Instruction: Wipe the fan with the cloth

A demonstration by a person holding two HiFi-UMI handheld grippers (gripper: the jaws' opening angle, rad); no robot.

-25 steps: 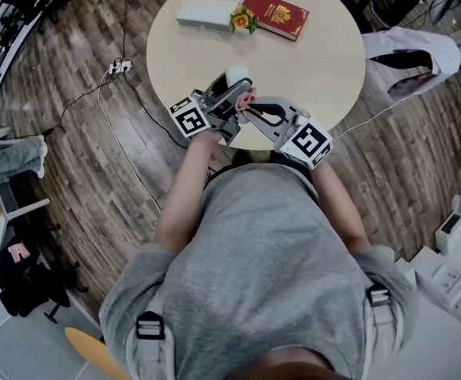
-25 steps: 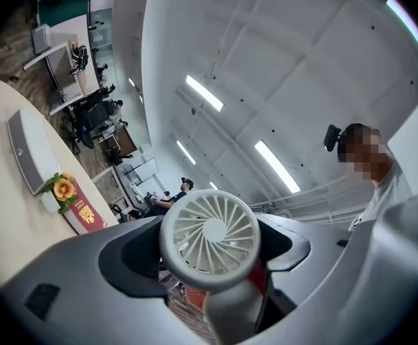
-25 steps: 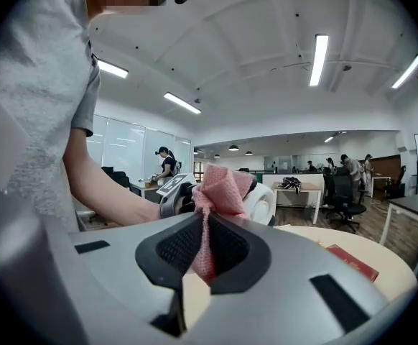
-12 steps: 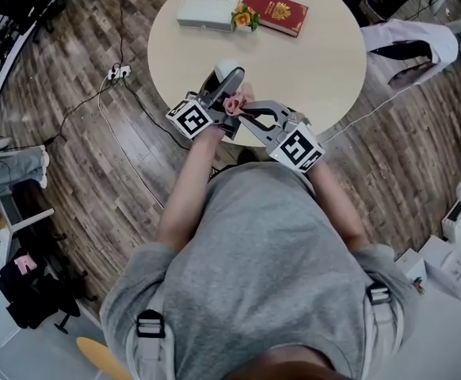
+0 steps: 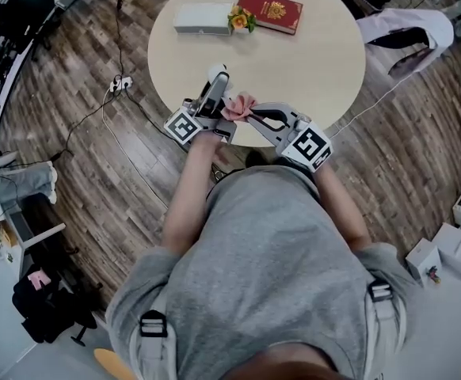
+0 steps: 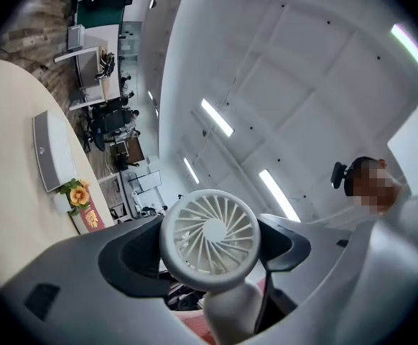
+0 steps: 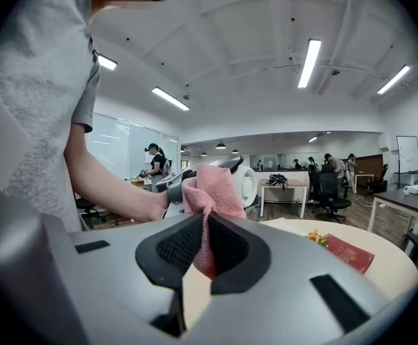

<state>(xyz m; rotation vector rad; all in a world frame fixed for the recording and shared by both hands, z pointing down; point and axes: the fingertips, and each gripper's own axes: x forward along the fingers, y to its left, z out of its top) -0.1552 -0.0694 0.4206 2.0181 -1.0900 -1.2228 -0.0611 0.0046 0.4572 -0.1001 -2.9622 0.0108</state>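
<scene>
A small white hand fan [image 6: 209, 239] with a round grille is held upright by its handle in my left gripper [image 6: 216, 304], which is shut on it. In the head view the fan [image 5: 216, 74] sticks up over the near edge of the round table [image 5: 318, 62]. My right gripper [image 7: 203, 254] is shut on a pink cloth [image 7: 207, 196], whose bunched end rests against the fan's white body [image 7: 248, 182]. From above, the cloth [image 5: 238, 106] sits between the left gripper [image 5: 211, 109] and the right gripper [image 5: 254, 115].
At the table's far side lie a white box [image 5: 200, 18], a small flower pot [image 5: 240, 20] and a red book [image 5: 270, 10]. A cable [image 5: 108, 125] runs over the wooden floor at left. A chair with a light garment [image 5: 409, 38] stands at right.
Both grippers have shifted slightly left and further over the table. The fan has swung more upright, and the cloth stays pressed to it.
</scene>
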